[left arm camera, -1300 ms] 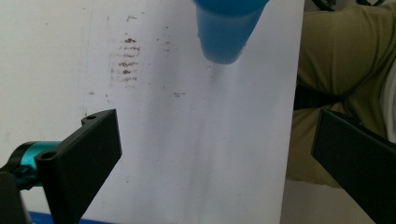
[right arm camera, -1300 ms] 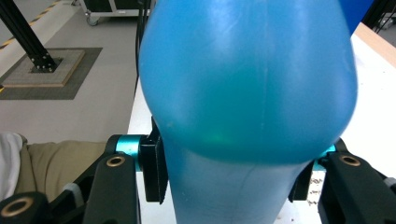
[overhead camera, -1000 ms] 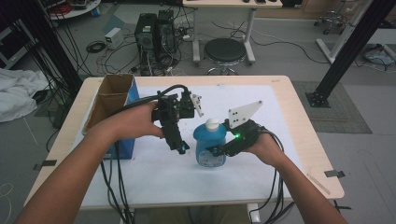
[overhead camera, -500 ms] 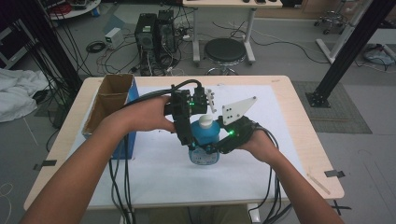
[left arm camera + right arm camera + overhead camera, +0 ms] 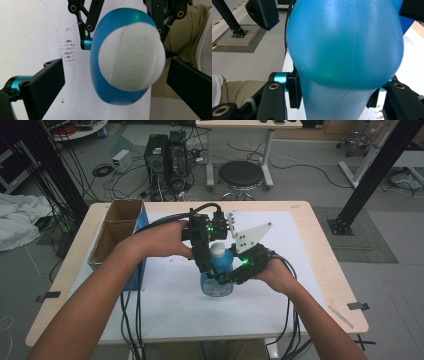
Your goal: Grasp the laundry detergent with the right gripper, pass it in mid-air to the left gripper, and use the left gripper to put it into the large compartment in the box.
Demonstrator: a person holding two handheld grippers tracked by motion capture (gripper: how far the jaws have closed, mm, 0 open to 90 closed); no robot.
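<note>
Gripping the blue bottle (image 5: 216, 279) around its body, your right gripper (image 5: 226, 279) is clamped on it near the middle of the white table sheet (image 5: 165, 315). Your left gripper (image 5: 204, 265) hangs over the bottle's white cap (image 5: 131, 55), jaws spread wide on either side without touching. A cardboard box (image 5: 116, 231) stands well left of the bottle.

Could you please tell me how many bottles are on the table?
1: a blue plastic bottle with a white cap stands mid-table on the white sheet, between the two hand-held grippers. The open cardboard box might hide others.
</note>
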